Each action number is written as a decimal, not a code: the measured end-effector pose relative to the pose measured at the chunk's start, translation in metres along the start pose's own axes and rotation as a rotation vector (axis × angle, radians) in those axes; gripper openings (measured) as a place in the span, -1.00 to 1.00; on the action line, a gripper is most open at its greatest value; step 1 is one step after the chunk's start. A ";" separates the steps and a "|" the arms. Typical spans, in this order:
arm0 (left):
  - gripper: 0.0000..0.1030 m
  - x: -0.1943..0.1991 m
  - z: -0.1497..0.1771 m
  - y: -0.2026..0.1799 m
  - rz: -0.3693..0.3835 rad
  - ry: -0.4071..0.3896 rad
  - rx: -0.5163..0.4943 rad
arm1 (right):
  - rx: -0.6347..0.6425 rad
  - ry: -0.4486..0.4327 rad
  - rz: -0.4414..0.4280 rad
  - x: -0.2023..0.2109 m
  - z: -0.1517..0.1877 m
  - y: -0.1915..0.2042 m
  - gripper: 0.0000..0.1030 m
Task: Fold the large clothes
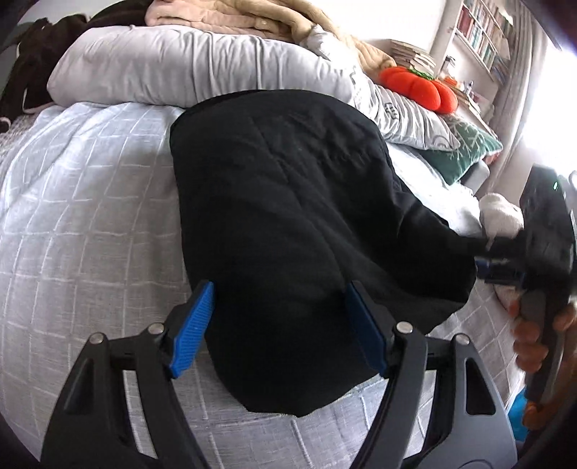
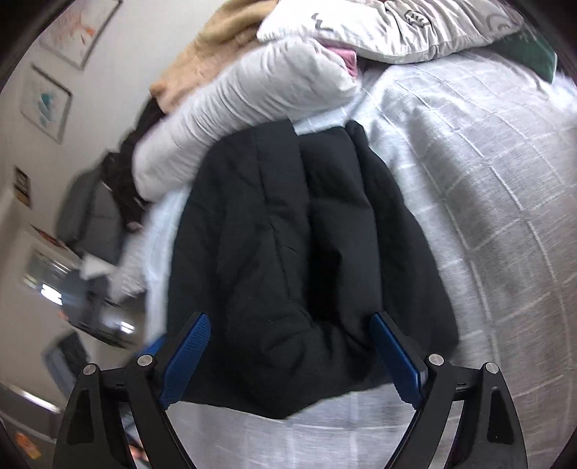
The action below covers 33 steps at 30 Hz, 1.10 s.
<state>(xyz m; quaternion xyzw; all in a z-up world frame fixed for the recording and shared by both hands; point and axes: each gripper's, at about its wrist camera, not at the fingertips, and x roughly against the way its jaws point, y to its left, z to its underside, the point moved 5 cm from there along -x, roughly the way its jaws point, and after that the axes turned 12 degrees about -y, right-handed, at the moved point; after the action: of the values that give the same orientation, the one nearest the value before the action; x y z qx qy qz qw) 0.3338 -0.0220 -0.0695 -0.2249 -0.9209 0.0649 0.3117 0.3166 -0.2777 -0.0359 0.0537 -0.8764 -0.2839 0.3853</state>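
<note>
A large black quilted garment (image 1: pixel 288 216) lies folded in a bundle on the bed's light checked cover (image 1: pixel 90 216). My left gripper (image 1: pixel 277 324) is open, its blue pads either side of the garment's near end, just above it. In the right wrist view the same garment (image 2: pixel 288 252) lies in folds, and my right gripper (image 2: pixel 292 357) is open over its near edge. The right gripper's body also shows in the left wrist view (image 1: pixel 541 245) at the garment's right side, held by a hand.
A white pillow (image 1: pixel 180 72) and a beige blanket (image 1: pixel 234 18) lie behind the garment. An orange pumpkin cushion (image 1: pixel 418 86), a green cushion (image 1: pixel 465 144) and a bookshelf (image 1: pixel 483 32) are at the far right. Dark clothes (image 2: pixel 126 180) lie beside the pillow.
</note>
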 end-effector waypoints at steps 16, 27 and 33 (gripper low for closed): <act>-0.08 0.014 -0.050 0.012 -0.089 -0.133 0.025 | 0.218 -0.308 0.048 0.053 -0.031 0.051 -0.34; -0.10 -0.059 -0.022 -0.046 -0.040 -0.009 -0.143 | -0.028 -0.070 0.275 0.027 0.000 -0.113 0.47; -0.10 -0.044 -0.047 -0.037 -0.040 -0.011 -0.176 | 0.058 -0.208 0.286 0.082 -0.037 -0.073 0.54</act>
<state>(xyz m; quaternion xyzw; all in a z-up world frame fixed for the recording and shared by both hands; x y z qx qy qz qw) 0.3796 -0.0757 -0.0459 -0.2325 -0.9291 -0.0211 0.2870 0.2761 -0.3812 -0.0024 -0.0900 -0.9180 -0.2049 0.3275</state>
